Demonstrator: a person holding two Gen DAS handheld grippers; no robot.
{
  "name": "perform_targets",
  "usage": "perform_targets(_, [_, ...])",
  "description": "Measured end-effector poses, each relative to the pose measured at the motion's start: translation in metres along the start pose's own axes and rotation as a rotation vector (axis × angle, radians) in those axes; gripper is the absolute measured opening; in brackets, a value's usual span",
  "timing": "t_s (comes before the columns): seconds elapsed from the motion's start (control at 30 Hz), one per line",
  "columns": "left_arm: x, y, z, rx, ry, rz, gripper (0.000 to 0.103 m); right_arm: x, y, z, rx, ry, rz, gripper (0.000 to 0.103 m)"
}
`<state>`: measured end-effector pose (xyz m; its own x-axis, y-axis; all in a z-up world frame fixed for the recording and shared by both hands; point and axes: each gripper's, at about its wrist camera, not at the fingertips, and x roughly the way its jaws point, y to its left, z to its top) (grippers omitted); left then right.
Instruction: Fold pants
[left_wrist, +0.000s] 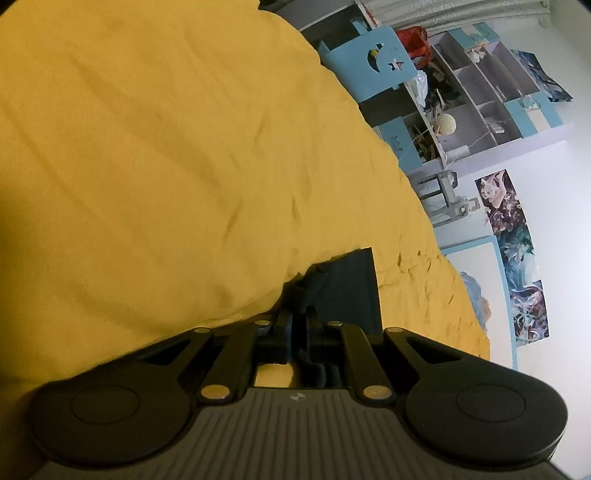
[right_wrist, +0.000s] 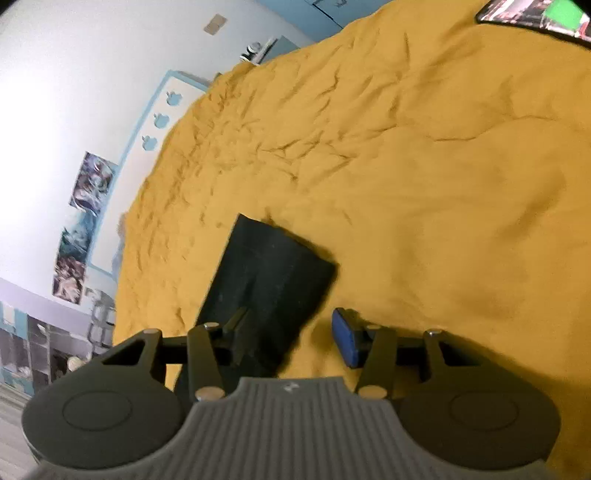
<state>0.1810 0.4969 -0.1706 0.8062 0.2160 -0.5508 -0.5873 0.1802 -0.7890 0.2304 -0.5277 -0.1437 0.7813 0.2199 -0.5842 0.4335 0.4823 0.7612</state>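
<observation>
- Pants (right_wrist: 266, 284): dark, lying on the yellow bedcover (right_wrist: 424, 166) as a narrow flat panel with a straight far edge. Judged to be folded lengthwise already, legs stacked; the near end is hidden under the tools, so the full length cannot be read.
- Left gripper (left_wrist: 297, 328): fingers pressed together, pinching a bunched bit of the pants (left_wrist: 347, 291) at their near end, fabric gathered between the pads.
- Right gripper (right_wrist: 291, 332): fingers spread wide; the left-hand finger lies over the pants, the blue pad (right_wrist: 345, 338) sits just beside their edge, over bare cover. Nothing held.
- Progress: somewhere in the middle (a judgement). Left to do, as it looks: a grip by the right tool, then a crosswise fold to shorten the panel, then flattening.
- Right view only: the full width of the panel, its far hem, and a dark printed item (right_wrist: 535, 14) at the far bed edge.
- Left view only: the pinch itself, plus blue shelves (left_wrist: 480, 85) and posters (left_wrist: 513, 236) on the wall beyond the bedcover (left_wrist: 166, 147).
</observation>
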Motion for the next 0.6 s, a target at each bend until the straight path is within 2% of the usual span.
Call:
perform_targets(0.17, [0.003, -0.004, 0.004, -0.019, 0.014, 0.015, 0.011, 0.031, -0.006, 0.003, 0.129, -0.029, 0.005, 0.046])
perform_targets(0.23, [0.004, -0.005, 0.005, -0.025, 0.018, 0.023, 0.012, 0.043, -0.005, 0.007, 0.144, -0.029, -0.007, 0.035])
perform_targets(0.27, [0.004, -0.006, 0.005, -0.023, 0.019, 0.029, 0.012, 0.048, -0.005, 0.009, 0.141, -0.02, -0.015, 0.021])
perform_targets(0.3, [0.004, -0.007, 0.005, -0.018, 0.017, 0.033, 0.012, 0.049, -0.006, 0.012, 0.141, -0.015, -0.016, 0.015])
perform_targets(0.47, [0.002, -0.014, 0.002, 0.033, 0.014, 0.034, 0.009, 0.023, 0.008, 0.04, 0.061, -0.058, 0.071, 0.005])
perform_targets(0.53, [0.004, -0.009, 0.003, 0.022, 0.016, 0.036, 0.01, 0.02, 0.012, 0.046, 0.027, -0.041, 0.047, 0.004])
perform_targets(0.6, [0.005, -0.006, 0.003, 0.015, 0.012, 0.035, 0.011, 0.028, 0.008, 0.046, 0.02, -0.009, -0.015, 0.004])
